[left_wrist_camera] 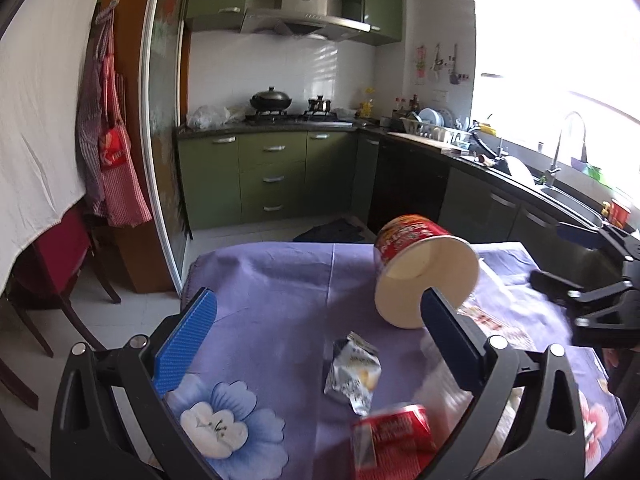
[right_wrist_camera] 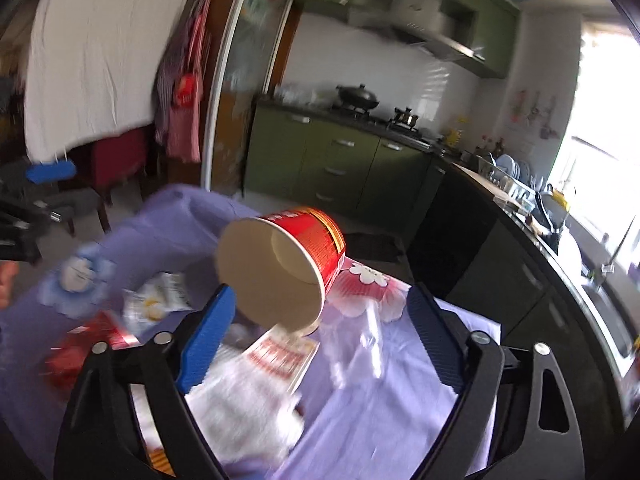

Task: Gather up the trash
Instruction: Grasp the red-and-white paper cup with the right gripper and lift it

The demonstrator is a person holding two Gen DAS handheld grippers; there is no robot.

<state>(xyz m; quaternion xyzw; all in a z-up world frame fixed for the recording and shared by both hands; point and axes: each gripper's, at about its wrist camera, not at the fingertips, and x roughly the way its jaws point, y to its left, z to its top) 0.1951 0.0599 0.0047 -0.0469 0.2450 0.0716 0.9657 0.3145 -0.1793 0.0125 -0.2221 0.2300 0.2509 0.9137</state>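
The desk (left_wrist_camera: 280, 280), under a purple flowered cloth, carries all the trash I can find. Largest is one red paper bowl (left_wrist_camera: 424, 268), empty and lying on its side at the far right of the cloth, its open mouth turned toward both cameras. Next comes one clear plastic bag (right_wrist_camera: 256, 408), crumpled and blurred, with a printed red-and-white sheet (right_wrist_camera: 284, 354) lying on it just below the bowl. Then one red wrapper (left_wrist_camera: 394, 440) near the front edge, and one small silver packet (left_wrist_camera: 352, 372) just beside it.

My left hand-held gripper (left_wrist_camera: 316, 328) is spread wide and holds nothing; the packet and wrapper lie below it. My right hand-held gripper (right_wrist_camera: 320, 336) is likewise apart and empty, with the bowl's rim close to its left finger; I cannot tell whether they touch.

I judge the collecting to be at its start: nothing is gripped and no bin is in view. The next move appears to call for closing the right fingers over the bowl's thin rim, gently, since the paper wall would crush or roll away.
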